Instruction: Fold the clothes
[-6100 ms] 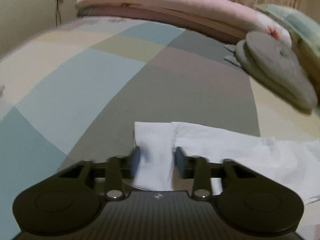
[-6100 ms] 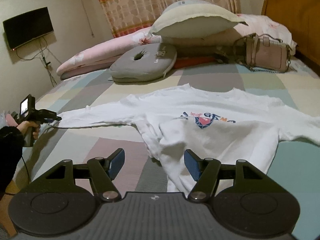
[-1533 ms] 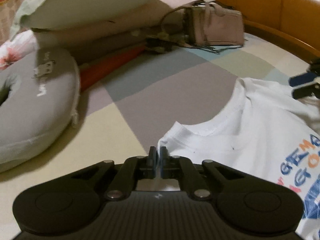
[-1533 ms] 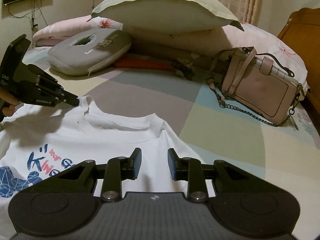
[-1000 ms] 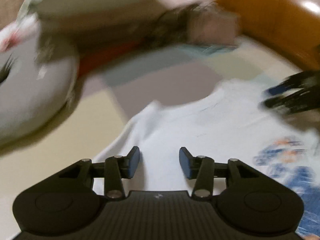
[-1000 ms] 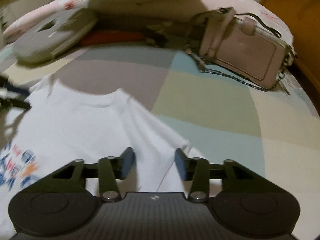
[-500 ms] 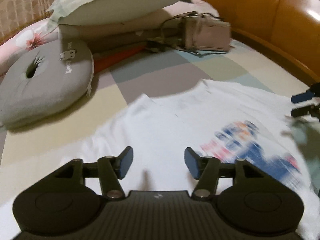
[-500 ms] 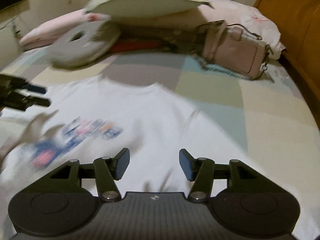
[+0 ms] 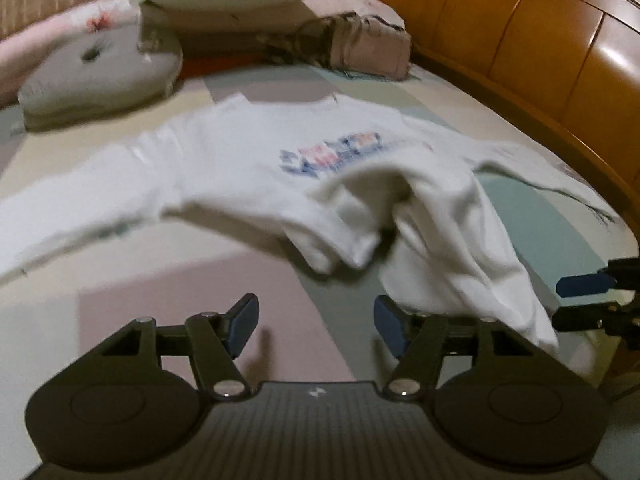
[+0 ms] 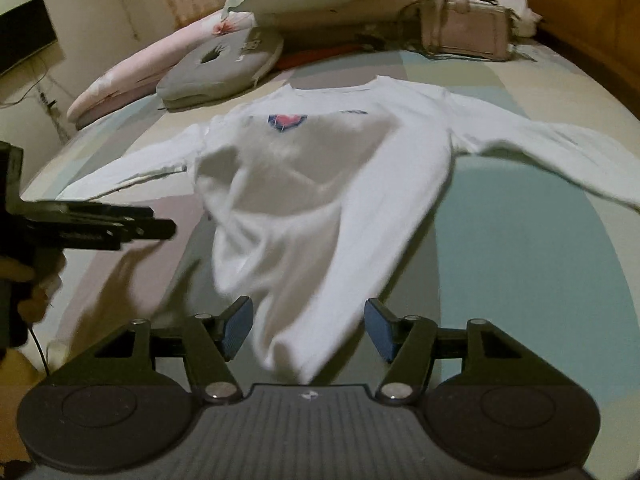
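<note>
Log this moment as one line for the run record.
left tool: open, empty | right tool: open, empty | sweatshirt: on bed, sleeves spread, hem rumpled | fold: not begun

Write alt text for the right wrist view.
A white long-sleeved shirt lies spread on a patchwork bed, hem bunched between the open right gripper. The left gripper reaches in from the left.

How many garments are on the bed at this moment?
1: a white long-sleeved shirt spread across the bed, collar toward the pillows, hem bunched near both open tongs. Anything under the pillows or handbag would be hidden.
</note>
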`<state>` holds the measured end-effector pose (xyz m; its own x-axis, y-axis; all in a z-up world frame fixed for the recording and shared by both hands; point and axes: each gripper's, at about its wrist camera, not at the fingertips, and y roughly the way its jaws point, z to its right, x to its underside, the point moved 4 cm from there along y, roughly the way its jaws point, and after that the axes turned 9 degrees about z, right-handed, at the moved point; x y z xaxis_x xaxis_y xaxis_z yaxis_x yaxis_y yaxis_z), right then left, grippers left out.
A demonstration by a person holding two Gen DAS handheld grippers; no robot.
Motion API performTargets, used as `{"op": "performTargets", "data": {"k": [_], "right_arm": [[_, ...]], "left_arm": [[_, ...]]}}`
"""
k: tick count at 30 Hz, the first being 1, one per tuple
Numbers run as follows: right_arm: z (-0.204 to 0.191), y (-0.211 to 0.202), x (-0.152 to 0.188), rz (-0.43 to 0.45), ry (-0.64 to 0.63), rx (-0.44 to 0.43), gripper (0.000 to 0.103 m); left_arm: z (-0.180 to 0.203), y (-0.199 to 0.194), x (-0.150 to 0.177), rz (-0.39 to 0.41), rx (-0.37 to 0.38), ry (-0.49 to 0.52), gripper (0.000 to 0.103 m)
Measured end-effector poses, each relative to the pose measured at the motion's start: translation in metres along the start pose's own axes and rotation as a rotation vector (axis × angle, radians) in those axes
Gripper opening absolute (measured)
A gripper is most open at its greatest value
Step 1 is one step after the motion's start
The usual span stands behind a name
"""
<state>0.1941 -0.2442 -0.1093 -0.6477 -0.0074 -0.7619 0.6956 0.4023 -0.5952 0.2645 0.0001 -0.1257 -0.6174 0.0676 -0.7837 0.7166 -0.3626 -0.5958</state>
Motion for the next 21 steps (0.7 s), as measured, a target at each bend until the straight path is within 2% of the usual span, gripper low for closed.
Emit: {"op": "performTargets", "data": {"k": [1, 2, 4, 8, 12, 18, 21], "right_arm": [[-0.003, -0.006, 0.004, 0.007, 0.012, 0.0, 0.067], [-0.002, -0.011, 0.006, 0.014, 0.03, 0.001, 0.067], [0.0, -0.02, 0.009, 0.029, 0.064, 0.01, 0.067], [0.003, -0.035, 0.013, 0.059, 0.108, 0.028, 0.067], [0.0, -0.035, 0.011, 0.062, 0.108, 0.029, 0.067], [-0.007, -0.03, 0.008, 0.056, 0.094, 0.027, 0.067], [-0.011, -0.027, 0.007, 0.054, 0.087, 0.026, 0.067]], "left_arm": [[0.003, 0.002, 0.004, -0.002, 0.013, -0.018, 0.057], [0.004, 0.005, 0.007, -0.006, 0.027, -0.042, 0.046], [0.006, 0.014, 0.011, -0.013, 0.054, -0.097, 0.04], [0.006, 0.026, 0.014, 0.005, 0.122, -0.227, 0.04], [-0.007, 0.034, 0.005, 0.047, 0.151, -0.376, 0.039], [-0.041, 0.061, 0.0, 0.033, 0.199, -0.665, 0.039], [-0.048, 0.071, 0.002, 0.025, 0.173, -0.729, 0.021]]}}
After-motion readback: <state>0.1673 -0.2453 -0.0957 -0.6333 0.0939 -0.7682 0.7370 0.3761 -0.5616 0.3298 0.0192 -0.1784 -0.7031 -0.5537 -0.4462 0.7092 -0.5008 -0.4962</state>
